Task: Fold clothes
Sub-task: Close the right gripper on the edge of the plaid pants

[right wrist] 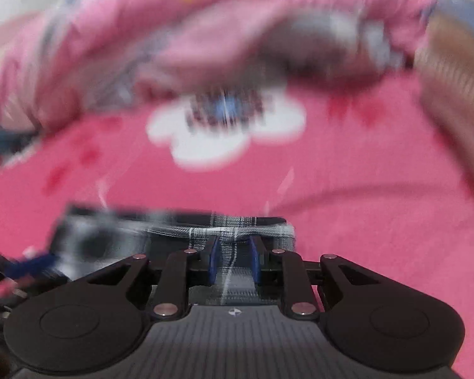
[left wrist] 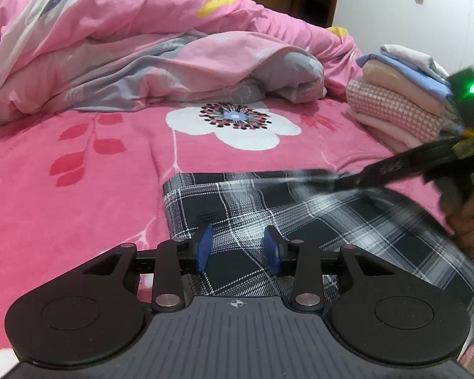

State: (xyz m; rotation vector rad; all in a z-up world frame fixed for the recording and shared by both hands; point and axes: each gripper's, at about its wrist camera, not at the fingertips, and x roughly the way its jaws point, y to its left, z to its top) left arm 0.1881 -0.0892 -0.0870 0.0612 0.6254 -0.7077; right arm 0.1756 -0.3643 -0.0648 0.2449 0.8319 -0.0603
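Two tools over plaid garment (left wrist: 300,221) on bed (left wrist: 79,173): left tool (left wrist: 238,248) spread, right tool (right wrist: 233,260) pinching garment edge, pic blurry tho.

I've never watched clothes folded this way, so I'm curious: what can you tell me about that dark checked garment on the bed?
The dark navy-and-white plaid woven garment lies on the pink flowered bedspread, already folded into a thick panel with a straight far edge and a neat left corner. The left tool hovers open over its near part, blue pads either side of the cloth. In the blurred right wrist view, the right tool seems to pinch a raised fold of it; its right portion is smeared by motion.
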